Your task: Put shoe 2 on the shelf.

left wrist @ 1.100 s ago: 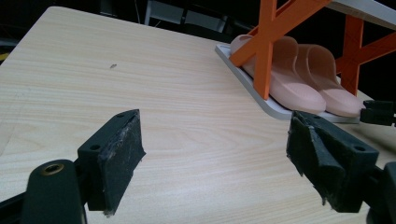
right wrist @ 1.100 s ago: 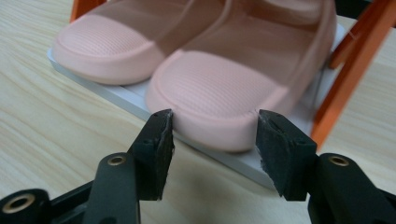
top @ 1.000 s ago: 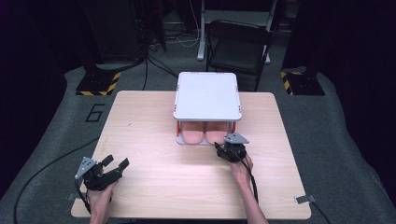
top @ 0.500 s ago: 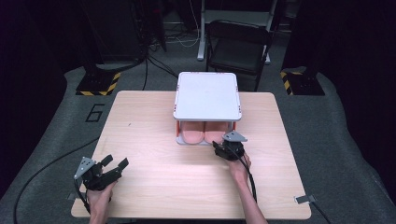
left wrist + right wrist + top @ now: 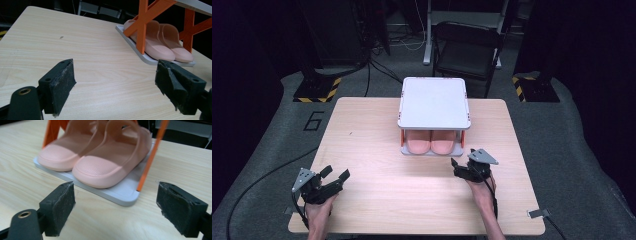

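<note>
A pair of pink slippers (image 5: pixel 431 144) lies side by side on the lower shelf of a small rack (image 5: pixel 434 102), which has a white top and orange legs. My right gripper (image 5: pixel 460 166) hovers just in front of the rack's right front corner. It is open; its jaws have just been opening and nothing is between them. In the right gripper view the slippers (image 5: pixel 107 162) sit close ahead of the right gripper (image 5: pixel 116 207), toes toward it. My left gripper (image 5: pixel 337 172) is open and empty near the table's front left. The left gripper (image 5: pixel 116 85) points across bare wood at the slippers (image 5: pixel 160 37).
The rack's white base plate (image 5: pixel 125 193) rests on the light wooden table (image 5: pixel 362 130). A thin orange leg (image 5: pixel 150 157) stands at the plate's corner nearest my right gripper. Beyond the table stands a dark folding chair (image 5: pixel 472 50). Cables trail on the grey floor.
My right gripper has drawn back from the rack's front toward the near edge and slightly right, and its jaws have spread. The left gripper has stayed where it was.
</note>
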Demonstrator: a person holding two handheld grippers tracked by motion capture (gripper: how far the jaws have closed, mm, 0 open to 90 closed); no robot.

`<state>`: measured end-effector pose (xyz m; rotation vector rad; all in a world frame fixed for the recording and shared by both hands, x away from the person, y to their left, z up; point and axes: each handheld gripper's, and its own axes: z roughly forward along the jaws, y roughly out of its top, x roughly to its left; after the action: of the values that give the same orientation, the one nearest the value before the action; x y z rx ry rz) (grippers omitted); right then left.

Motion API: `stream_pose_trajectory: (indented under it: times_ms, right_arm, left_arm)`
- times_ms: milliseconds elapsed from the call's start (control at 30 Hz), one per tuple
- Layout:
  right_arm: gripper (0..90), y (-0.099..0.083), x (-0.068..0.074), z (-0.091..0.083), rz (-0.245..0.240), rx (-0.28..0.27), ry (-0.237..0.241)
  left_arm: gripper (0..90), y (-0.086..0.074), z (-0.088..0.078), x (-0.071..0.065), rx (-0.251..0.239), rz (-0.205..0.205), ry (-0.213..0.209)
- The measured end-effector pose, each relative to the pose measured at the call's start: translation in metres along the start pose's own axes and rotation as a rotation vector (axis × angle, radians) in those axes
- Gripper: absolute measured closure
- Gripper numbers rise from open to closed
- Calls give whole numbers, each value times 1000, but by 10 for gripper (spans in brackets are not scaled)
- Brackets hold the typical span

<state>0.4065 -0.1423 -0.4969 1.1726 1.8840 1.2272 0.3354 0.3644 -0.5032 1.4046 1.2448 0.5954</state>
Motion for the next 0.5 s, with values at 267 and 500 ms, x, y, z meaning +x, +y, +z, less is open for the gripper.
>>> stream_pose_trajectory:
  times_ms: [267,500]
  right_arm:
    - [157,-26,-12,-55,25,-108,-31]
    - [163,-50,-22,-84,95,-187,-72]
  left_arm:
    - [153,0,0,0,5,-2,29]
    - [153,-1,2,-2,14,5,21]
